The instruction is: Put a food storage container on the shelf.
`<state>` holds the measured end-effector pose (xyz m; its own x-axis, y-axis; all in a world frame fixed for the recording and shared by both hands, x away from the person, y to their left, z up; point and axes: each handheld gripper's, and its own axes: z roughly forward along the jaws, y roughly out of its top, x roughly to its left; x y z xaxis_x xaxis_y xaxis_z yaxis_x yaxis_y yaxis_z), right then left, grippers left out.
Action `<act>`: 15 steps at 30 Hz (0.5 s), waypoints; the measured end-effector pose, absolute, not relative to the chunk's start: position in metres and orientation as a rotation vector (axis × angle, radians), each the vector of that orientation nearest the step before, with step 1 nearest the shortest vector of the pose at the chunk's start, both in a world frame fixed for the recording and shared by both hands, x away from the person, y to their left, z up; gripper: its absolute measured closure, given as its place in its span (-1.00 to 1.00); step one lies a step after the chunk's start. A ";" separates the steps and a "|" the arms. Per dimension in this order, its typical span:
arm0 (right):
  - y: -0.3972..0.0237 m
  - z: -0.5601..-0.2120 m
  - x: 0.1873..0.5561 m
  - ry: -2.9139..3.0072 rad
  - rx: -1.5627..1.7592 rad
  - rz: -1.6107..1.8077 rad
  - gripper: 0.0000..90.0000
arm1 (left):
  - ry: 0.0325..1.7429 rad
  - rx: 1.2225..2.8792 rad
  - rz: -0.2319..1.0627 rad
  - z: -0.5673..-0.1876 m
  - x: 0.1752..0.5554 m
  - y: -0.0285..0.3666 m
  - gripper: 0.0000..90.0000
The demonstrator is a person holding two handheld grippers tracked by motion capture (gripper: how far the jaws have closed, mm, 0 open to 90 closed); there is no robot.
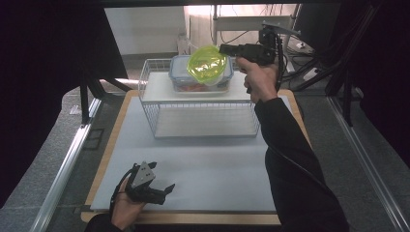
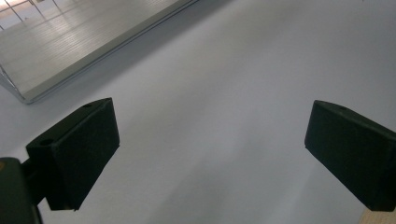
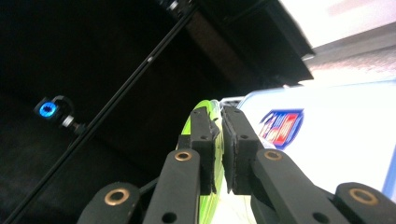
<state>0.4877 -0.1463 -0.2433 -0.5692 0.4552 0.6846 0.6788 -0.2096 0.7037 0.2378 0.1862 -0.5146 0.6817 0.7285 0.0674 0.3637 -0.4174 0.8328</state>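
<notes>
Right claw (image 1: 227, 50), clamped on yellow-green lid's (image 1: 207, 64) edge, holds it tilted above lidded container (image 1: 180, 72), upper centre; left claw (image 1: 167, 190) gapes empty

The right gripper (image 1: 226, 50) is raised at about one o'clock in the high view, its sleeved forearm stretching up from the lower right. Its jaws are pinched nearly together, apparently on something thin. The left gripper (image 1: 169, 188) lies low at seven o'clock, jaws spread wide, cradled in the left hand (image 1: 124, 207).
</notes>
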 end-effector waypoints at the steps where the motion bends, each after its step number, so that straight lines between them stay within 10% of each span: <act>1: -0.146 -0.245 0.492 -1.840 -1.366 -1.882 0.86 | 0.839 2.037 0.540 -0.515 0.238 0.186 -0.94; 15: -0.150 -0.256 0.522 -1.807 -1.529 -1.935 0.79 | 0.827 2.042 0.534 -0.514 0.237 0.186 -0.94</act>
